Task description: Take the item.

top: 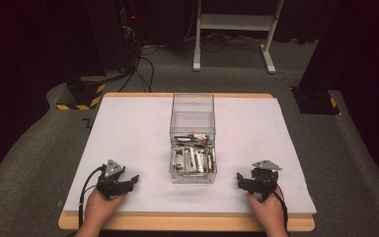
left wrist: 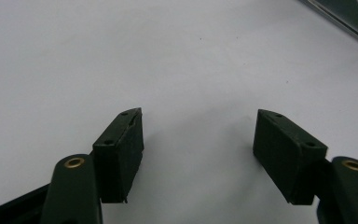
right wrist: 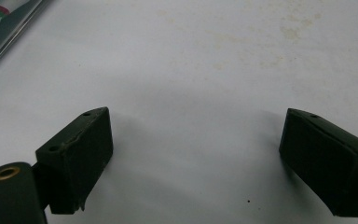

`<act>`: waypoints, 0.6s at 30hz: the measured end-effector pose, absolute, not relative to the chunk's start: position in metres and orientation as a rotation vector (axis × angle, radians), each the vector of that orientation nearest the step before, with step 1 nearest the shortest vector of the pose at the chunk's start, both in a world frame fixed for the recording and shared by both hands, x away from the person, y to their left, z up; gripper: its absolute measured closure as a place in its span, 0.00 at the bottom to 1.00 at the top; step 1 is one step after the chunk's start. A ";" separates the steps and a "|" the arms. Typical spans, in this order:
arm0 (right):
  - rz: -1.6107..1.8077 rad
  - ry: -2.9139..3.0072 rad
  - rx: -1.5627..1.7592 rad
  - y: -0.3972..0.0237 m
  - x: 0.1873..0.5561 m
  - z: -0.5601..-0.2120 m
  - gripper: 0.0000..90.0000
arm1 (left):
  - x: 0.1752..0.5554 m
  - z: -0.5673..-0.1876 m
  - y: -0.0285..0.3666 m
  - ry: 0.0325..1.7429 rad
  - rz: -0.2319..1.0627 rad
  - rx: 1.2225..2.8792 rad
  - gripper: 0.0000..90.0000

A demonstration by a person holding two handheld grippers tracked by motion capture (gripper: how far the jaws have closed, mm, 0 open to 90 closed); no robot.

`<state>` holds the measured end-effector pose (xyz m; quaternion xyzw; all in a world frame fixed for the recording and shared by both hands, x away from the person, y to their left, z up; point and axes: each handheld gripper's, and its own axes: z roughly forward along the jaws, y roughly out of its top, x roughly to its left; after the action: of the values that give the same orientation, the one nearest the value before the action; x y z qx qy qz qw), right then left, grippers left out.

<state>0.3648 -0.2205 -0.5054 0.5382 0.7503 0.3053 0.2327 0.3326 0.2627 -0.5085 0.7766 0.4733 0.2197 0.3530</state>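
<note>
The high view looks forward and down from above the person's side, and it takes in the whole white table point(top: 128, 128) with the dark floor point(top: 39, 148) behind it. The left gripper view sits very near the tabletop and looks along its own jaws; a corner of the clear box point(left wrist: 345, 21) shows at its upper right. The right gripper view is equally near, with the same box at its upper left.
</note>
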 end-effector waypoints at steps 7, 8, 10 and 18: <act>0.839 2.061 1.481 -0.220 0.365 -0.505 0.11 | 0.332 -0.508 0.261 1.243 0.583 2.006 0.34; 0.839 2.061 1.481 -0.220 0.365 -0.505 0.11 | 0.332 -0.508 0.261 1.243 0.583 2.006 0.34; 0.840 2.063 1.478 -0.221 0.365 -0.505 0.11 | 0.332 -0.508 0.262 1.247 0.573 2.003 0.34; 0.841 2.064 1.480 -0.221 0.365 -0.505 0.11 | 0.330 -0.505 0.262 1.257 0.527 1.990 0.37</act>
<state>0.3647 -0.2208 -0.5054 0.5383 0.7505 0.3060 0.2309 0.3299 0.2619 -0.5046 0.7708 0.4868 0.2040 0.3568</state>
